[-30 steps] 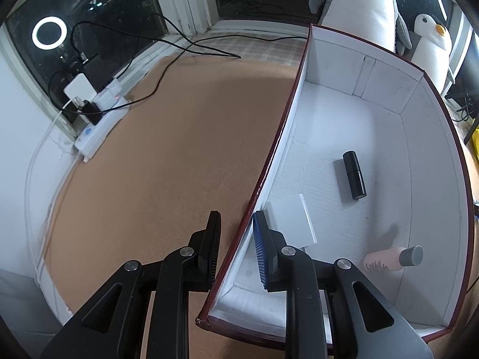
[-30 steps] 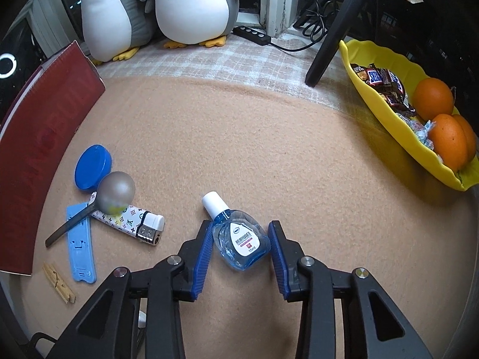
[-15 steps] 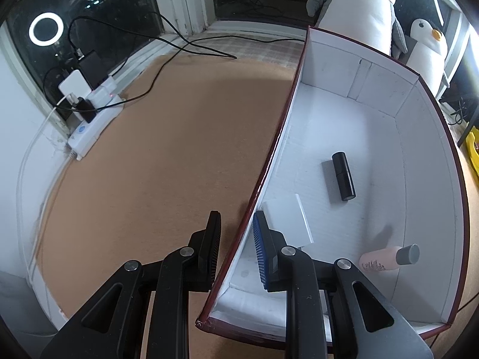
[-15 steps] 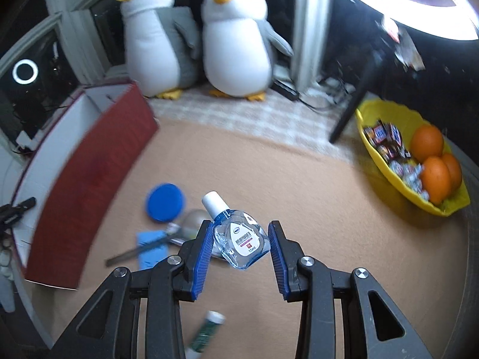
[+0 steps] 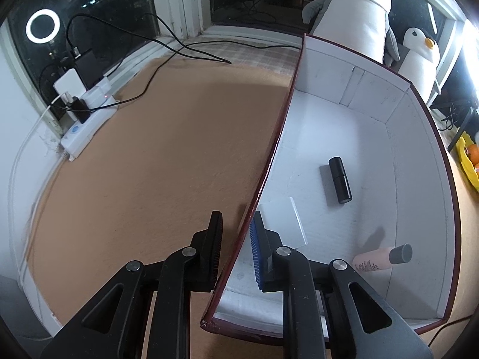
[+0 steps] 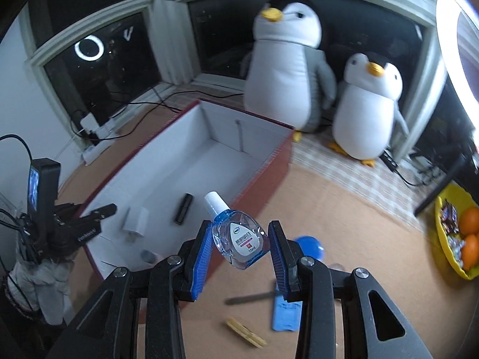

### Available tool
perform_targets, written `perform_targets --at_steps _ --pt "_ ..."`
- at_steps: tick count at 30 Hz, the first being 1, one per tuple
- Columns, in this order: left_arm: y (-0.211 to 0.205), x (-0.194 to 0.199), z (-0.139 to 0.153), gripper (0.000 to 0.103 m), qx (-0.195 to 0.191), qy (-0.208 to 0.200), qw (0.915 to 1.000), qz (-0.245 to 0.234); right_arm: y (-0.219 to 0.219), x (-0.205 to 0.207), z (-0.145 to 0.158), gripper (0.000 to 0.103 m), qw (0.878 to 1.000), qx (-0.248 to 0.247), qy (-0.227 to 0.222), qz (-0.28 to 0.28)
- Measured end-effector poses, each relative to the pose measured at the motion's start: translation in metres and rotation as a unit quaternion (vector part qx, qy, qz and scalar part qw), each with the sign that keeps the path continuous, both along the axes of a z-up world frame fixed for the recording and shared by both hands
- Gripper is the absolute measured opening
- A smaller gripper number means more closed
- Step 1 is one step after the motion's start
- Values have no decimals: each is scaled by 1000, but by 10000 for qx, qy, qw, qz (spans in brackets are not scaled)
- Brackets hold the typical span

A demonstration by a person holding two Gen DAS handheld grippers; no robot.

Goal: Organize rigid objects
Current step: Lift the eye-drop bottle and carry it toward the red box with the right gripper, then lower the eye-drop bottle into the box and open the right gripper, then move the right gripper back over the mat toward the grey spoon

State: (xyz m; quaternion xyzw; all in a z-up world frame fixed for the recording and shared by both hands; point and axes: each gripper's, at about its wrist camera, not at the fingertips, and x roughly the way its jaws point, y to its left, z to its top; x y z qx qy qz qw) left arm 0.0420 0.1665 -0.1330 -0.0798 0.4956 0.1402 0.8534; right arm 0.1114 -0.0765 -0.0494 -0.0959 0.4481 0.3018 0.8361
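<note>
Right gripper [image 6: 241, 252]: blue pads clamped on eye-drop bottle [image 6: 239, 242], bottle lifted clear of tan mat [image 6: 344, 209]. Bottle's long axis tilted, white cap up and toward far left, label facing camera.

Left gripper [image 5: 236, 251]: jaws just closing, narrow gap, straddling near left wall of red box [image 5: 269, 161]; one finger outside, blue-padded finger inside, pinching wall.

Inside box, near to far: pink bottle [image 5: 374, 261] with grey cap lying sideways, cap to right; white flat card [image 5: 287, 224]; black tube [image 5: 339, 179], long axis running near-far.

Beyond box: two plush penguins [image 6: 284, 68].
</note>
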Motion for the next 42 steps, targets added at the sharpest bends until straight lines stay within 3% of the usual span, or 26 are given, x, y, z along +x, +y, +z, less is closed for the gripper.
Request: perform_targets --at_steps 9,17,34,42 --pt "2 -1 1 15 -61 -71 10000 -13 54 2 -21 34 9992 -227 88 329" --pt "3 -1 0 15 -62 -78 9999 -17 73 4 -38 34 9981 -416 165 414" --pt "2 0 0 15 5 -38 10000 -19 75 2 -33 39 9982 -357 48 483" --pt "0 0 1 15 60 5 10000 -23 44 2 -20 40 9994 -136 15 322"
